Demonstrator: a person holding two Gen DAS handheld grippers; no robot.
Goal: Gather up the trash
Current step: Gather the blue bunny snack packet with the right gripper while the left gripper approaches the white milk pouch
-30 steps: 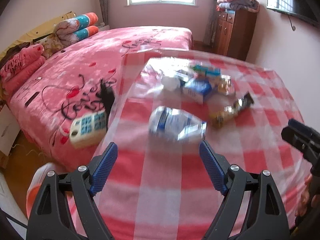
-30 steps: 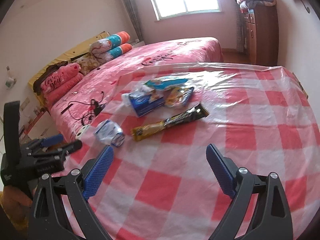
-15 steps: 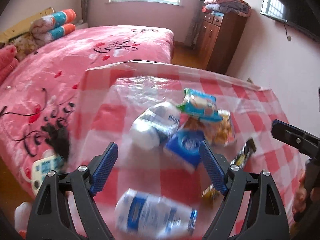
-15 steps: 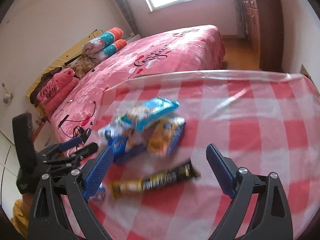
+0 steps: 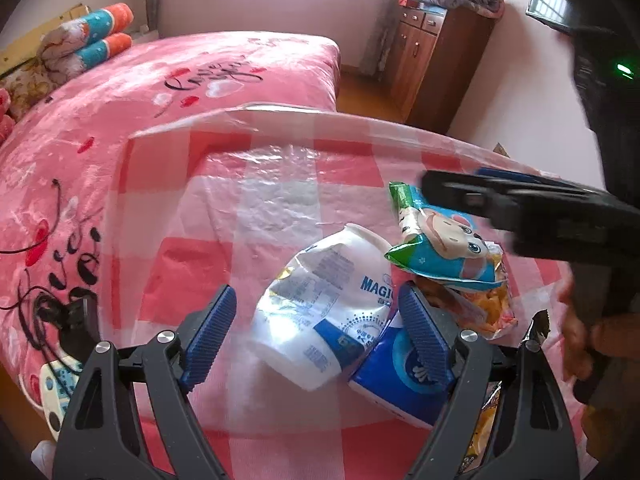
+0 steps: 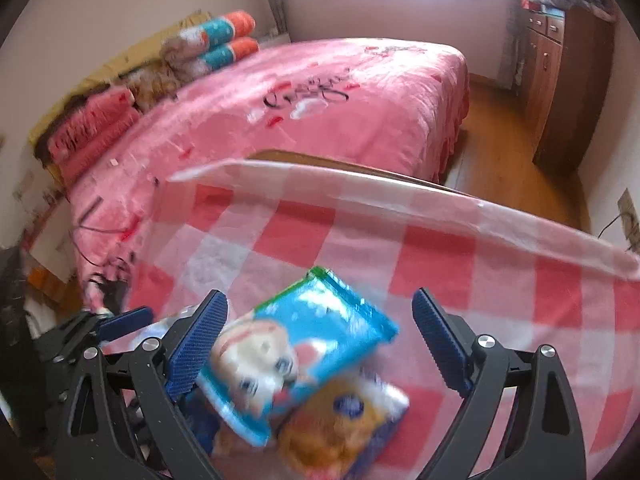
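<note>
Both grippers wide open, nothing held — L (image 5: 316, 336) over white pouch (image 5: 324, 312), R (image 6: 320, 344) over blue wrapper (image 6: 296, 352).

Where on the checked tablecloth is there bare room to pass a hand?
Free: the far stretch of the red-and-white checked tablecloth, between its far edge and the blue cartoon snack packet. Crowded: the near middle, where that packet, the white plastic pouch, the blue tissue pack and the orange snack bag overlap.

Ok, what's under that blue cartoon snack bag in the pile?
The blue cartoon snack bag lies on top of an orange snack packet, overlapping its upper part. A blue tissue pack sits beside them. Whatever lies beneath the bag's middle is covered.
</note>
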